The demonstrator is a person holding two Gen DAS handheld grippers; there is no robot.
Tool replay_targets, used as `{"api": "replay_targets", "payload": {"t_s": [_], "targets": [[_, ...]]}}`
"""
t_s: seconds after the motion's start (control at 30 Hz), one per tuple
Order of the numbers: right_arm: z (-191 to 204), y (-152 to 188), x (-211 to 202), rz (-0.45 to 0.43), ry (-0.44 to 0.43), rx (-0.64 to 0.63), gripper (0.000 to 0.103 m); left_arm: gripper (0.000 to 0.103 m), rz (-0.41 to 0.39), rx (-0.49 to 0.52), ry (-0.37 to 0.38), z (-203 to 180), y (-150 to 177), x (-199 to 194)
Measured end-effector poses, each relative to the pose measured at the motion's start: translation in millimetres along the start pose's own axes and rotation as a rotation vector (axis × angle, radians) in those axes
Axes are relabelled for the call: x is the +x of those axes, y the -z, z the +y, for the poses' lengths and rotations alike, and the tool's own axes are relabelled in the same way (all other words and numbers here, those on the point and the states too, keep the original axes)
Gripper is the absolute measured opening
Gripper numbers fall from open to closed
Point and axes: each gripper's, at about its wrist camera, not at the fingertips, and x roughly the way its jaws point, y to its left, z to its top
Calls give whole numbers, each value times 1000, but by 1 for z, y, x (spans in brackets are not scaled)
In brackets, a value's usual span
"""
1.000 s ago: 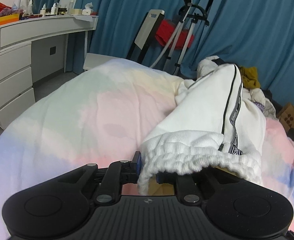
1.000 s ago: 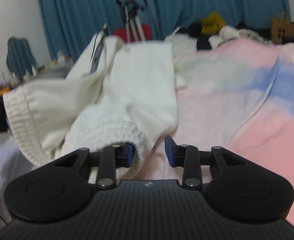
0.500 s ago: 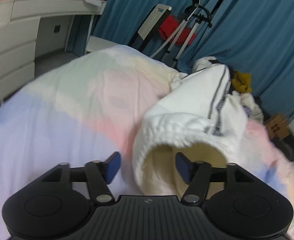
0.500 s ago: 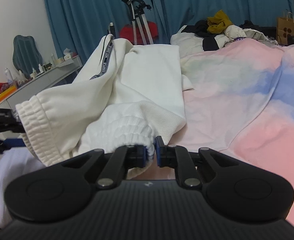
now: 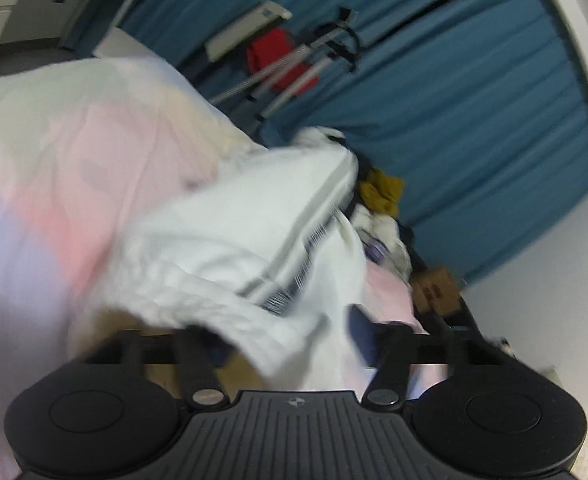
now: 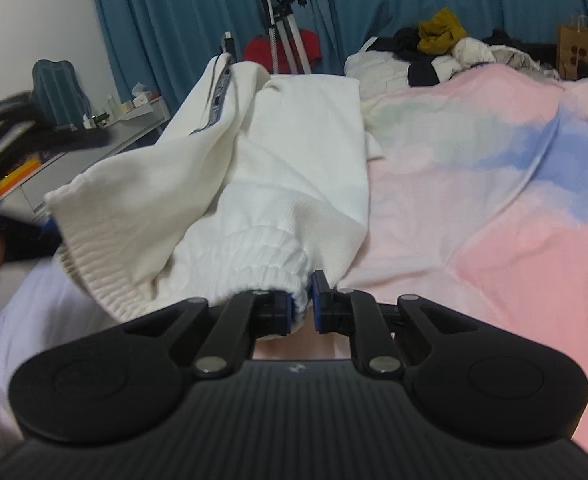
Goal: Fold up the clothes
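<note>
Curtains: blue curtains (image 6: 374, 12) hang in pleats across the far wall.
Bedspread: a pastel bedspread (image 6: 494, 208) in pink, blue and pale green covers the bed.
Clothes heap: a mustard-yellow garment (image 6: 440, 34) lies on top of a pile of clothes (image 6: 434, 60) at the far edge of the bed.
Paper bag: a brown paper bag (image 6: 580, 50) stands to the right of the heap.
Stand: a metal stand (image 6: 283, 40) rises before the curtains, with a red item (image 6: 281, 50) behind it, possibly cloth.
Desk: a white desk (image 6: 93, 148) at left carries small bottles (image 6: 111, 106).
Chair: a dark teal chair back (image 6: 59, 88) sits beside the desk.
</note>
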Motion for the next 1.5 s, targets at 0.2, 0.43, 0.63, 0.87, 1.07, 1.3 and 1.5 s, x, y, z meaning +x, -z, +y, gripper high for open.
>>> {"api": "replay_targets", "payload": {"t_s": [0.2,0.43,0.63,0.87,1.07,1.3,1.5], "targets": [[33,3,-22,-6,-93,-14,13,13,-128,18,30,0,-63,-24],[138,-11,0,-14,-352,-93,12,13,-305,139,-106,13,-181,-70],[226,-14,72,40,-513,-100,12,13,-304,207,-345,66,-255,-34],[263,8,156,157,-564,-95,13,12,-94,122,-520,180,-285,79],[259,-3,151,164,-591,-115,16,16,-18,74,-467,213,-296,84],[254,-4,116,122,-649,-191,89,55,-68,173,-448,170,-267,10],[239,-8,66,86,-592,-215,89,82,-152,333,-480,87,-202,-75]]}}
